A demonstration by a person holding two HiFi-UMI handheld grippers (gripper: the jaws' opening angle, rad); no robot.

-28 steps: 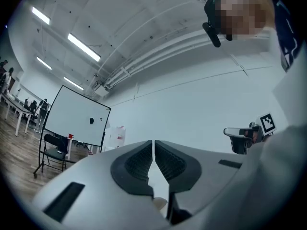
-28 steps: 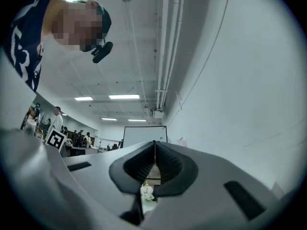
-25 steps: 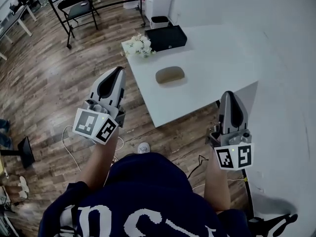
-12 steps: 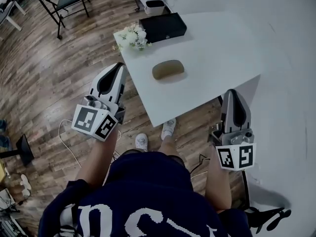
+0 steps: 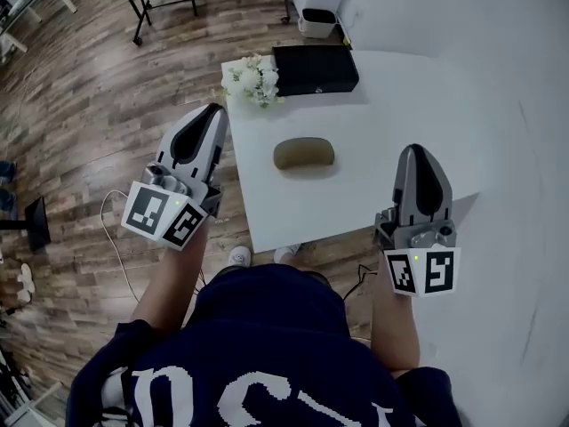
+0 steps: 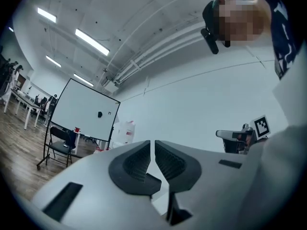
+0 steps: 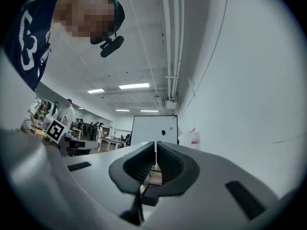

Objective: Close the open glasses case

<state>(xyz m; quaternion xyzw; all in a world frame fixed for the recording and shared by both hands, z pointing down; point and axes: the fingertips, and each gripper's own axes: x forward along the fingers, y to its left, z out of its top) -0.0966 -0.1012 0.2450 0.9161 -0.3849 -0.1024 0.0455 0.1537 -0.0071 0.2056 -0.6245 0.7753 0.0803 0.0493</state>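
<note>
Pressing together with only a thin slit left between them, the 2 jaws of the left gripper [image 6: 153, 150] are being held shut on nothing. The 2 jaws of the right gripper [image 7: 156, 150] are likewise being held together and empty. 1 gripper is being carried in each hand, roughly level. The left tip is being held over the wooden floor [image 5: 80, 105], just beside the left edge of the white table [image 5: 400, 96]. The right tip is being held over the table's front edge. Farther out, between the 2 grippers, 1 olive-brown glasses case [image 5: 304, 154] is being borne by the table top, well apart from both. From above it is appearing closed. Beyond it, at the far left corner, 1 black box [image 5: 316, 68] and 1 bunch of white flowers [image 5: 251, 80] are being shown just beside each other. Past the table, 1 white bin [image 5: 318, 22] is being seen on the floor.
</note>
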